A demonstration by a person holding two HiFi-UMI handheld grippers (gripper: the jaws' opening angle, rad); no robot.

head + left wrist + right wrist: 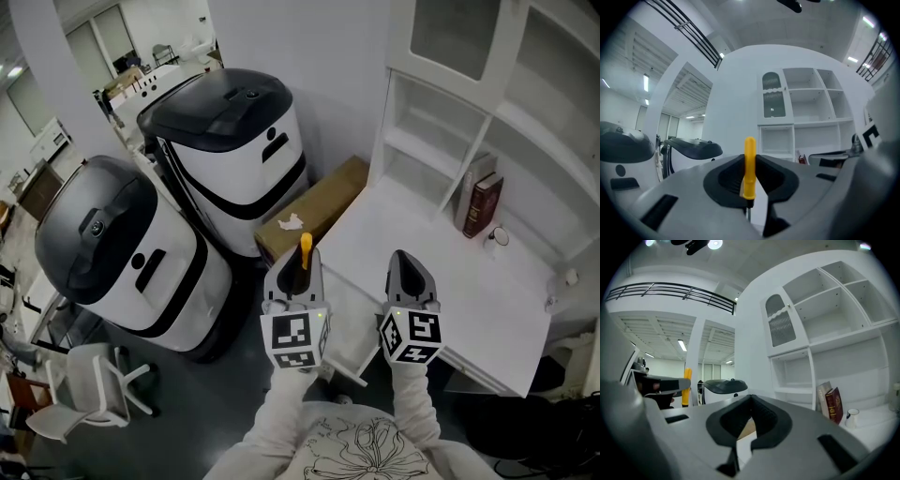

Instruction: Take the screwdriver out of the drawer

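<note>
Yellow-handled screwdriver (749, 165) upright, clamped in left claw (296, 270); shaft mostly hidden below.

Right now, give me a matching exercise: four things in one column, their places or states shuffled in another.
1 screwdriver
2 right gripper
3 red book
4 cardboard box

A stands on the white desk
B shut, empty
C between the white desk and a white machine
D clamped upright in the left gripper

Pairs: 1-D, 2-B, 3-A, 4-C

Screwdriver (749, 166) handle glossy yellow plastic, shaft metal — cardboard box (314, 211) matt brown — desk (450, 291) smooth white.
</note>
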